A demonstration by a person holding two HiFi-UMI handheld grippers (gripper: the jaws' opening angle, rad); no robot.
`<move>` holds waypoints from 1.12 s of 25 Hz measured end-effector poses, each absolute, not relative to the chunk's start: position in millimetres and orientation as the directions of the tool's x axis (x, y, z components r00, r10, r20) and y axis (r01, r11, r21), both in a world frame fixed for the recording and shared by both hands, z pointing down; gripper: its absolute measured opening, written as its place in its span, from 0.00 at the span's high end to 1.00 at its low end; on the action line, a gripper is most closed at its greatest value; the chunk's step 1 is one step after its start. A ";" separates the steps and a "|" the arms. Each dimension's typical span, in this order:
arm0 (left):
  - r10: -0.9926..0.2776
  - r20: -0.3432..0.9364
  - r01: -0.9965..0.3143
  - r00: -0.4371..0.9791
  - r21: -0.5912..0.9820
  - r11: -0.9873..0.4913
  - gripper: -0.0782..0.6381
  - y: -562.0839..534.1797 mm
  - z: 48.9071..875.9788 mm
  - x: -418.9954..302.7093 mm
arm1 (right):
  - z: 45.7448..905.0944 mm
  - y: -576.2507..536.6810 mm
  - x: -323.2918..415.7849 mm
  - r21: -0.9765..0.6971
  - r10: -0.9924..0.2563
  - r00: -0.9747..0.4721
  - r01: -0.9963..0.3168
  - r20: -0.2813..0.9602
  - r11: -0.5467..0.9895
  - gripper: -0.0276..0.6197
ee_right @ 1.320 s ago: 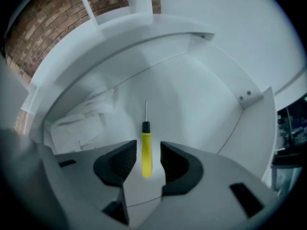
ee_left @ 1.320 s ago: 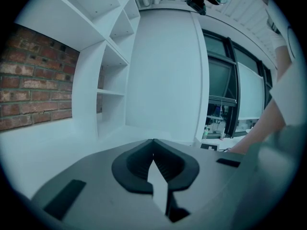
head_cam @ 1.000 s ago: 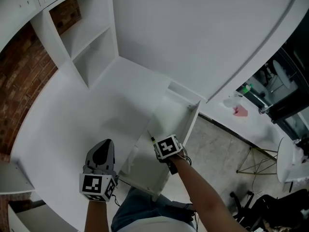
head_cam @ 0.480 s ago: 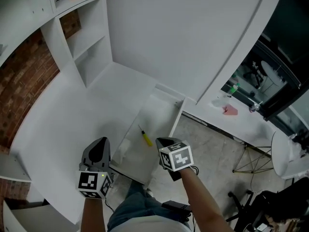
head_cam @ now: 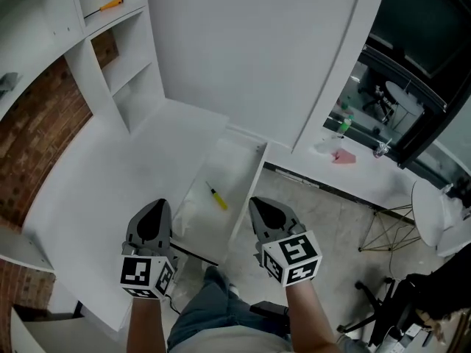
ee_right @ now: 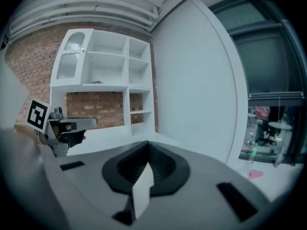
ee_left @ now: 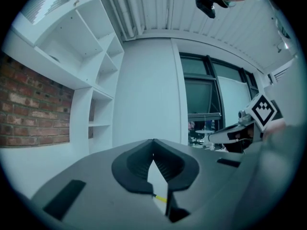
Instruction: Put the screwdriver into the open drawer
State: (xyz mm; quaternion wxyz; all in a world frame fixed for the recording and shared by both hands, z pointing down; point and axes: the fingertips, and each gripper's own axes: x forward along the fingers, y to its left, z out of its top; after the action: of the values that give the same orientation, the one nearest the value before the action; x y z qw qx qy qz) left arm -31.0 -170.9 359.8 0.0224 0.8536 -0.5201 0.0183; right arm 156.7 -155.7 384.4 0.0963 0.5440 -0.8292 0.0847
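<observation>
Already the screwdriver (head_cam: 216, 197) lies inside the open drawer (head_cam: 249, 188), slantwise on its white bottom, clear of both side walls with bare room around it. Both grippers hover near the drawer's front end. The left gripper (head_cam: 157, 208) (ee_left: 153, 147) is over the desk (head_cam: 103, 182), just beside the drawer's left wall. The right gripper (head_cam: 259, 206) (ee_right: 147, 150) is just outside the right wall, above the floor (head_cam: 331, 219). Each has its jaws clenched tip to tip on nothing. A second screwdriver (head_cam: 110, 6) rests on a high shelf (head_cam: 124, 19), well apart.
</observation>
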 end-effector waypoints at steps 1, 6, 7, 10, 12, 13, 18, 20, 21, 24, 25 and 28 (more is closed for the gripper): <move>-0.886 0.045 -0.887 0.461 0.013 -0.461 0.87 -167.3 355.5 -29.7 | 376.1 -149.4 158.4 -0.023 -0.896 -0.382 -0.922 0.227 0.387 0.94; -0.881 0.011 -0.882 0.472 0.002 -0.472 0.87 -162.5 340.6 -26.1 | 350.7 -133.3 165.5 0.018 -0.928 -0.343 -0.937 0.145 0.349 0.94; -0.881 0.005 -0.881 0.474 0.001 -0.474 0.87 -162.7 338.0 -25.7 | 348.3 -132.1 166.5 0.019 -0.931 -0.338 -0.939 0.138 0.344 0.94; -0.875 -0.016 -0.875 0.484 -0.004 -0.484 0.87 -166.0 330.0 -22.0 | 340.6 -131.4 170.7 0.035 -0.940 -0.320 -0.945 0.120 0.326 0.94; -0.869 -0.025 -0.870 0.494 -0.013 -0.494 0.87 -170.3 326.2 -19.0 | 335.2 -133.5 172.9 0.044 -0.946 -0.306 -0.949 0.107 0.312 0.94; -0.867 -0.027 -0.867 0.498 -0.016 -0.498 0.87 -172.5 325.0 -18.0 | 332.7 -134.5 173.2 0.049 -0.949 -0.300 -0.951 0.101 0.306 0.94; -0.857 -0.041 -0.858 0.514 -0.014 -0.514 0.87 -181.3 319.9 -15.8 | 320.2 -138.5 173.1 0.090 -0.959 -0.271 -0.956 0.078 0.278 0.94; -0.855 -0.044 -0.856 0.517 -0.020 -0.517 0.87 -184.8 318.5 -16.1 | 315.7 -140.4 174.5 0.103 -0.964 -0.258 -0.959 0.065 0.264 0.94; -0.855 -0.046 -0.856 0.517 -0.022 -0.516 0.87 -186.6 318.2 -16.8 | 314.8 -141.2 175.4 0.109 -0.966 -0.251 -0.960 0.063 0.257 0.94; -0.857 -0.051 -0.859 0.513 -0.027 -0.512 0.87 -189.9 317.8 -19.7 | 313.6 -142.3 178.3 0.120 -0.970 -0.236 -0.963 0.060 0.241 0.94; -0.857 -0.054 -0.859 0.512 -0.028 -0.511 0.87 -190.6 317.3 -20.8 | 313.2 -142.5 179.0 0.122 -0.971 -0.232 -0.964 0.059 0.238 0.94; -0.858 -0.056 -0.860 0.510 -0.029 -0.510 0.87 -192.2 315.9 -23.9 | 310.7 -143.1 179.3 0.123 -0.972 -0.228 -0.965 0.055 0.233 0.94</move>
State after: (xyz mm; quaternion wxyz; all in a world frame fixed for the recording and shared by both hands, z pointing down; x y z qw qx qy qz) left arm -23.9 -192.2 315.9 -0.0266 0.8686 -0.4944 -0.0171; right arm 179.3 -143.1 310.7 0.0599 0.6183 -0.7830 -0.0314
